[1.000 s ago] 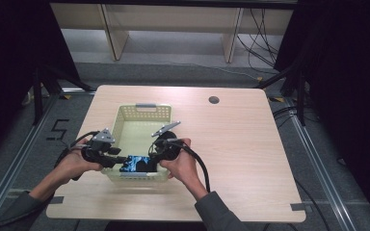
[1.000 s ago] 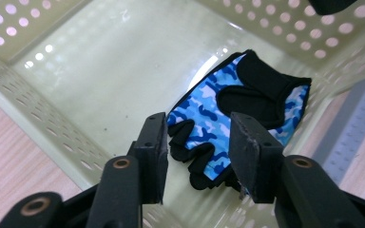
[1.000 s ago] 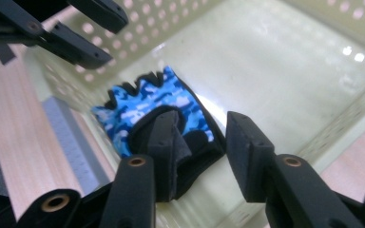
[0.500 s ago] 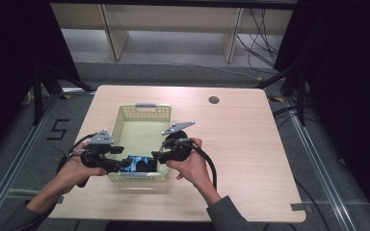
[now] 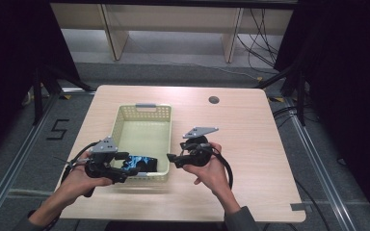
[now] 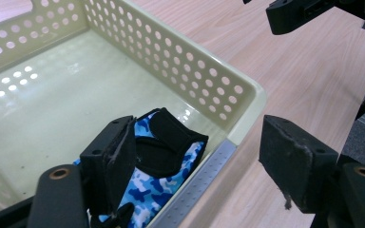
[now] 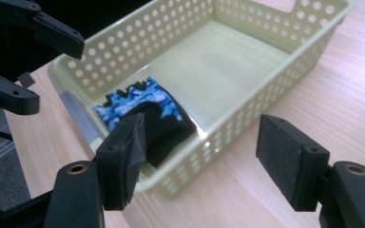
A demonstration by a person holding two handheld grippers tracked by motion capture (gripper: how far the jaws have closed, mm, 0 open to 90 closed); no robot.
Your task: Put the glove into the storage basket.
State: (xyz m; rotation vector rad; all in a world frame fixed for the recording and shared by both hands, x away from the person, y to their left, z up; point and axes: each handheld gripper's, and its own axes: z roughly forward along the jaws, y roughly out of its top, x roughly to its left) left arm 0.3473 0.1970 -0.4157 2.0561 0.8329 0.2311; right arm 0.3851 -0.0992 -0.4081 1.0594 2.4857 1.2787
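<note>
The wooden table (image 5: 250, 144) takes up the middle of the high view; on it, left of centre, stands the pale yellow perforated basket (image 5: 144, 115), its far handle toward the top of the frame; in the basket's near end, at lower centre-left, lies the blue camouflage glove (image 5: 137, 164) with its black cuff, flat on the floor of the basket; the left gripper (image 5: 125, 166) sits at the basket's lower left corner, jaws just opened wide and released, nothing between the pads; the right gripper (image 5: 170, 158) hangs just right of the basket's near wall, jaws likewise just spread apart and empty.
</note>
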